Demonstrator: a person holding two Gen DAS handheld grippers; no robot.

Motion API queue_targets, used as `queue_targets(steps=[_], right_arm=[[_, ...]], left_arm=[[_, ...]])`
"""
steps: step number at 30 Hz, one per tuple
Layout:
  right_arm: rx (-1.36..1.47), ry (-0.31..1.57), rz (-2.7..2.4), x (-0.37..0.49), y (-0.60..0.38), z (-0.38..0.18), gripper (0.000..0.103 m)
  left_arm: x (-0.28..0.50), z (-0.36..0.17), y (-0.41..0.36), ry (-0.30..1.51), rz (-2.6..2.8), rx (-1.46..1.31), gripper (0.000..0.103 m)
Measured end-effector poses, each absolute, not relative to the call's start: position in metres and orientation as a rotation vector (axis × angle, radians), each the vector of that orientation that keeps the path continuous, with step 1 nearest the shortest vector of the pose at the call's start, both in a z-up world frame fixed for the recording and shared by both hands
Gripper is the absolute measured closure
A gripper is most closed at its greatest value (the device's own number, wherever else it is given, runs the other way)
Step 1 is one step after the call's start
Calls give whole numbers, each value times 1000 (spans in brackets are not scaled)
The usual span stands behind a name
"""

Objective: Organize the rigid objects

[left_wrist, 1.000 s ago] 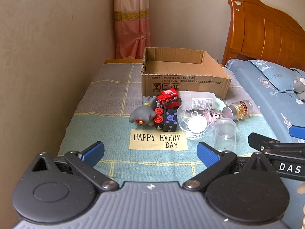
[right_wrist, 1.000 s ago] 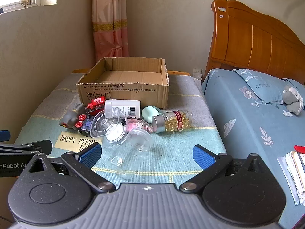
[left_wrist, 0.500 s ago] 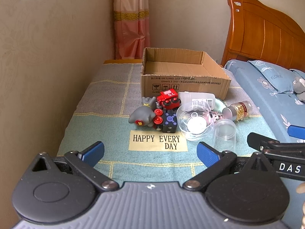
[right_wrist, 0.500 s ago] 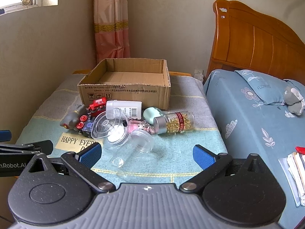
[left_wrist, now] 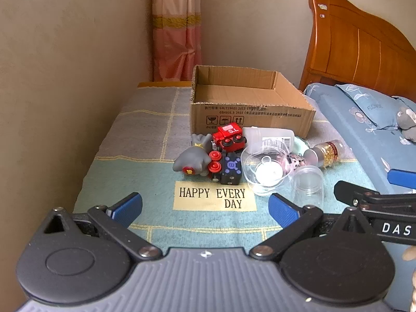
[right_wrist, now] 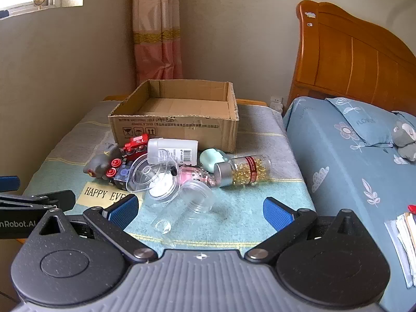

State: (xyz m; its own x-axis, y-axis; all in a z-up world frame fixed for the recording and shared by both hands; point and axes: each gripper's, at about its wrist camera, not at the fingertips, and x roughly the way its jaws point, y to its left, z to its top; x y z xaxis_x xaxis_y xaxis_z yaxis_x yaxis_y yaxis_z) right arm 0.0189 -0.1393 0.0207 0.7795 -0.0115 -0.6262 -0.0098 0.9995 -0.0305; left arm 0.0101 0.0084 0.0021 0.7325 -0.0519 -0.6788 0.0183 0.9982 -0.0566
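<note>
- Toys and bottles lie in a heap on the desk [right_wrist: 260,135], which is covered by a cloth, just in front of an open cardboard box [right_wrist: 179,127].
- Seen from the right wrist, the box sits at 12 o'clock of the heap, and nothing shows inside it.
- At 9 o'clock of the heap is a gray animal toy [left_wrist: 192,160], touching a red toy train [left_wrist: 230,136] and a black cube [left_wrist: 231,169].
- A white bottle [right_wrist: 173,150] lies on its side against the train.
- A clear round container [right_wrist: 156,176] leans in the middle, and a clear jar [right_wrist: 193,197] lies tipped at 6 o'clock.
- At 3 o'clock a bottle of yellow capsules [right_wrist: 244,170] lies on its side, beside a mint-green object [right_wrist: 213,157].
- The left tool [left_wrist: 205,205] hovers above the cloth label, fingers spread apart, holding nothing.
- The right tool [right_wrist: 200,212] hovers near the clear jar, fingers likewise apart and not touching it.
- A bed [right_wrist: 351,171] with a blue cover stands at 3 o'clock of the desk.
</note>
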Motion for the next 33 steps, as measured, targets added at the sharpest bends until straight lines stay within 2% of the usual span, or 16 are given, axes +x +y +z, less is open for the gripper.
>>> queue_targets(steps=[19, 33], right_arm=[[-121, 666, 223, 54, -141, -12, 0], [-202, 775, 362, 110, -137, -45, 0]], left_arm=[[51, -31, 25, 771, -73, -7, 1], [66, -51, 32, 805, -111, 20, 1]])
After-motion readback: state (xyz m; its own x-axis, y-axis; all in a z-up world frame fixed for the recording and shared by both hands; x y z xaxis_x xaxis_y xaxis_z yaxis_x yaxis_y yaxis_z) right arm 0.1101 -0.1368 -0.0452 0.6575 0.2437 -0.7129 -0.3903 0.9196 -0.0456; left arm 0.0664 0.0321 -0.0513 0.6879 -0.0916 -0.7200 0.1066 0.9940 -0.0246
